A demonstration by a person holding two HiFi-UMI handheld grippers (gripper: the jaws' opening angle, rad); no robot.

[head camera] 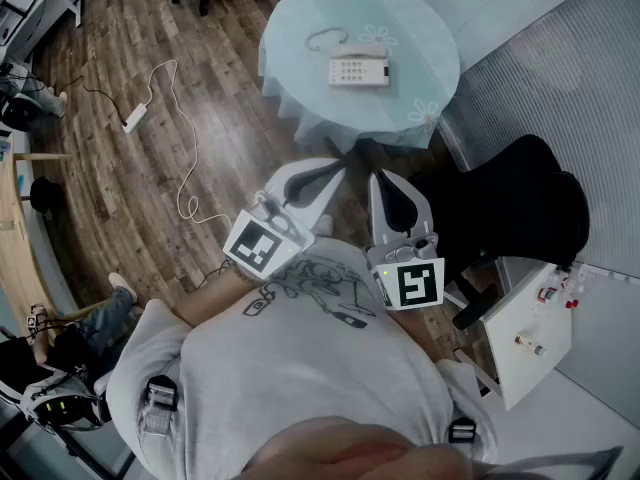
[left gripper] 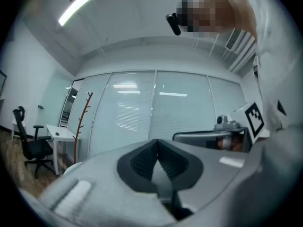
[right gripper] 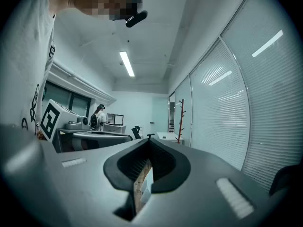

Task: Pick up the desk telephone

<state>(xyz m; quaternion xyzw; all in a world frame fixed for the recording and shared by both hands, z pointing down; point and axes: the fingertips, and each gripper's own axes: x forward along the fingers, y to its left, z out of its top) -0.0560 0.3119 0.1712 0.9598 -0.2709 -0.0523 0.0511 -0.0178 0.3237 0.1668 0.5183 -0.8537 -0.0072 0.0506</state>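
The white desk telephone (head camera: 358,70) lies on a round pale-blue table (head camera: 300,28) at the top of the head view, handset in its cradle, with its curly cord (head camera: 325,38) lying behind it. Both grippers are held close to my chest, short of the table's near edge and well apart from the phone. My left gripper (head camera: 338,168) is shut with nothing in it, and its dark pads (left gripper: 142,164) meet. My right gripper (head camera: 381,178) is shut too, also holding nothing. The phone shows in neither gripper view; my left gripper (left gripper: 157,144) and right gripper (right gripper: 149,143) point level at glass walls.
A black office chair (head camera: 520,208) stands right of the grippers, with a small white table (head camera: 530,328) nearer me. A power strip (head camera: 135,118) and its cable trail over the wood floor at left. A coat stand (left gripper: 83,122) and another chair (left gripper: 31,143) stand by the glass wall.
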